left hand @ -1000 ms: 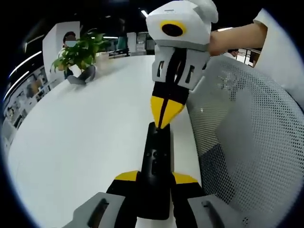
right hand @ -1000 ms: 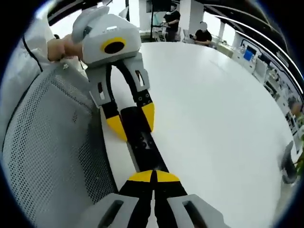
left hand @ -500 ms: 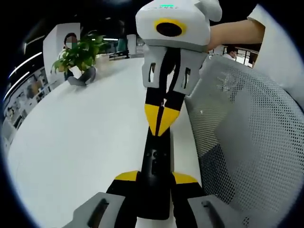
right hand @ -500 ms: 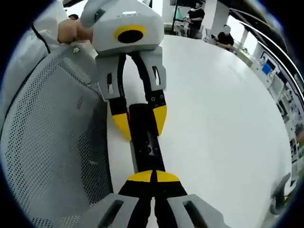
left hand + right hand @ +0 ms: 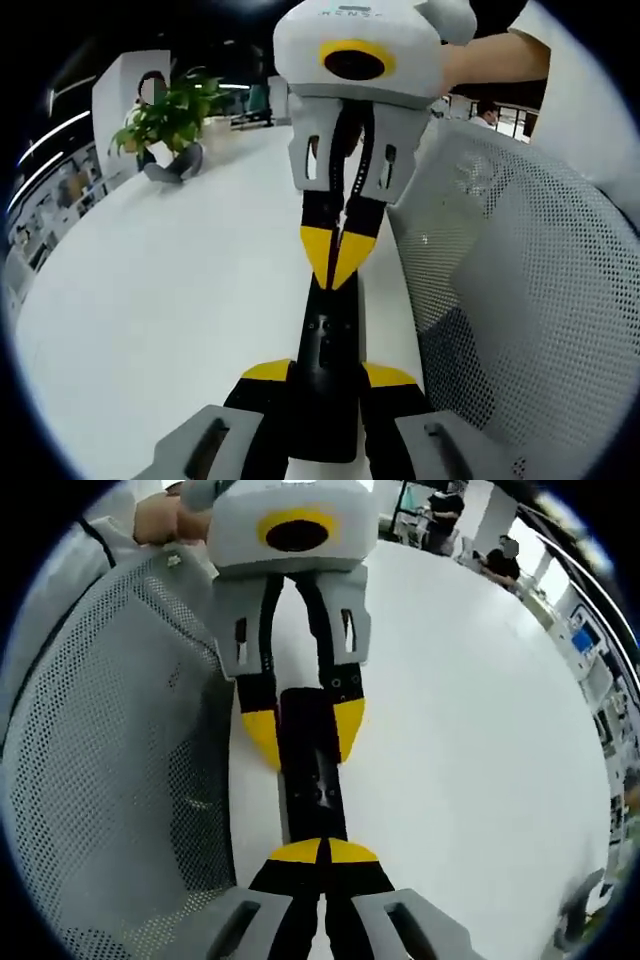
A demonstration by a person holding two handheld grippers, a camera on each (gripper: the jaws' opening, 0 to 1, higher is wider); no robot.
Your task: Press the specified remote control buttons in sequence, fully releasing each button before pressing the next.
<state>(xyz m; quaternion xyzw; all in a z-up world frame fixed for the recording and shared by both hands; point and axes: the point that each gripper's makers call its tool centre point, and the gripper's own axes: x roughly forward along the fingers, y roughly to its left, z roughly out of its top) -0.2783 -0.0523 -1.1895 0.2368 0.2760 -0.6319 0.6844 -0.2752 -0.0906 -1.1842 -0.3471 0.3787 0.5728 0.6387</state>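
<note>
A black remote control (image 5: 330,345) lies lengthwise over the white table, and my left gripper (image 5: 330,373) is shut on its near end, one yellow tip on each side. From above comes my right gripper (image 5: 335,275), shut, its joined yellow tips down on the remote's far end. In the right gripper view the remote control (image 5: 312,780) runs up from my right gripper (image 5: 322,852), whose shut tips sit on its near end. My left gripper (image 5: 305,730) clamps the other end there. Whether a button is pushed in, I cannot tell.
The white table (image 5: 180,280) spreads wide to the left. A grey mesh chair back (image 5: 520,290) stands close against the table's edge; the same chair back (image 5: 120,740) is at the left. A potted plant (image 5: 170,110) stands far off. A person's hand (image 5: 490,65) holds the right gripper.
My right gripper has come closer to the left one, its shut tips moving along the remote from its far edge onto its top. The left gripper keeps its hold.
</note>
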